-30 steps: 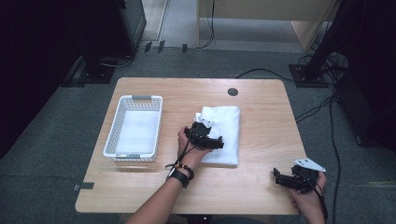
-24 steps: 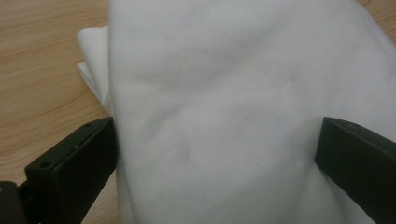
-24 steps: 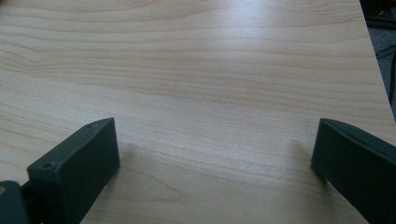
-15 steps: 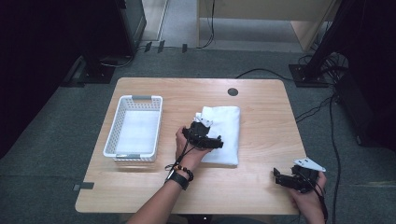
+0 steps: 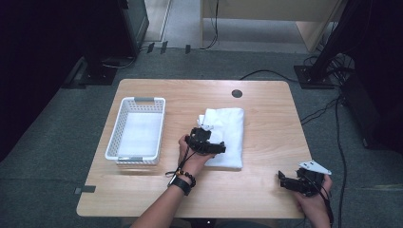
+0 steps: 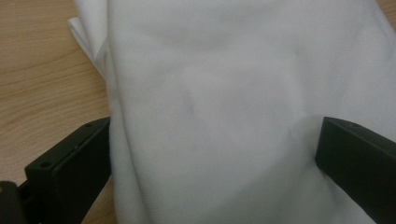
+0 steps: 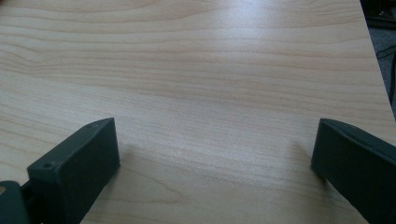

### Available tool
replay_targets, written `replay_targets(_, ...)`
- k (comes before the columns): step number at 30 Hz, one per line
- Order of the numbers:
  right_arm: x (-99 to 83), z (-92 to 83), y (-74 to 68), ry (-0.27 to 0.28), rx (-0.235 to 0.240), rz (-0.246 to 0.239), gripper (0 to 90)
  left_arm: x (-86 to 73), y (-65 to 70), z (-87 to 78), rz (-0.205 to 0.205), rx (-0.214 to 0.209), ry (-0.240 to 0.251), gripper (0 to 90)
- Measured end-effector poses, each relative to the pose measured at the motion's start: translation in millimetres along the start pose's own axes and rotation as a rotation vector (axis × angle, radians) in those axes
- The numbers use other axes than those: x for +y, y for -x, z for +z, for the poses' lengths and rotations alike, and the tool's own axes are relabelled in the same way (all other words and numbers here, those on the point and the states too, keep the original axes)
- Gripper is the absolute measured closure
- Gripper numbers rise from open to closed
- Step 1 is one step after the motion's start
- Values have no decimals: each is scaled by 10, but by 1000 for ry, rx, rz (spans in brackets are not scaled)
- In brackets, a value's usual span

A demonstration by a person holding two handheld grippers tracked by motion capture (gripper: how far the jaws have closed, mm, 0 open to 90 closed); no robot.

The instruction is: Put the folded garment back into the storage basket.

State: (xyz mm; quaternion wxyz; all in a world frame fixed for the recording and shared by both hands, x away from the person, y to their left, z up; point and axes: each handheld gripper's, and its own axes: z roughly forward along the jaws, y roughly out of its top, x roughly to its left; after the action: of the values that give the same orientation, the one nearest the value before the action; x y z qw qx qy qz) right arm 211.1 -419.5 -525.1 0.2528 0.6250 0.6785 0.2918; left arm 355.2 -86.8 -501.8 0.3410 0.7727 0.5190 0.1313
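Since a second ago the left gripper [image 5: 208,142] has barely shifted, fingers spread wide over the folded white cloth [image 5: 229,135] mid-counter [image 5: 266,114]; right gripper [image 5: 297,183] rests released at the counter's near-right corner.

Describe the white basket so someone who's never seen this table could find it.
Look at the wooden table and go to its left side. The basket sits there, left of the folded white cloth. It is the one rigid, slotted plastic container with raised walls.
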Motion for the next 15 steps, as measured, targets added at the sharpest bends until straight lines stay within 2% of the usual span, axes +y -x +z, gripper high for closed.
replay_targets(2, 0, 0, 0, 0, 0, 0, 0, -15, 4, 1, -8, -7, 1, 0)
replay_targets(5, 0, 0, 0, 0, 0, 0, 0, -15, -31, 12, -35, -44, -22, 0)
replay_targets(8, 0, 0, 0, 0, 0, 0, 0, -13, -40, 14, -38, -52, -30, 0)
replay_targets(12, 0, 0, 0, 0, 0, 0, 0, -31, -78, 19, -33, -100, -42, 0)
replay_targets(15, 0, 0, 0, 0, 0, 0, 0, -42, -79, 13, -15, -118, -42, 0)
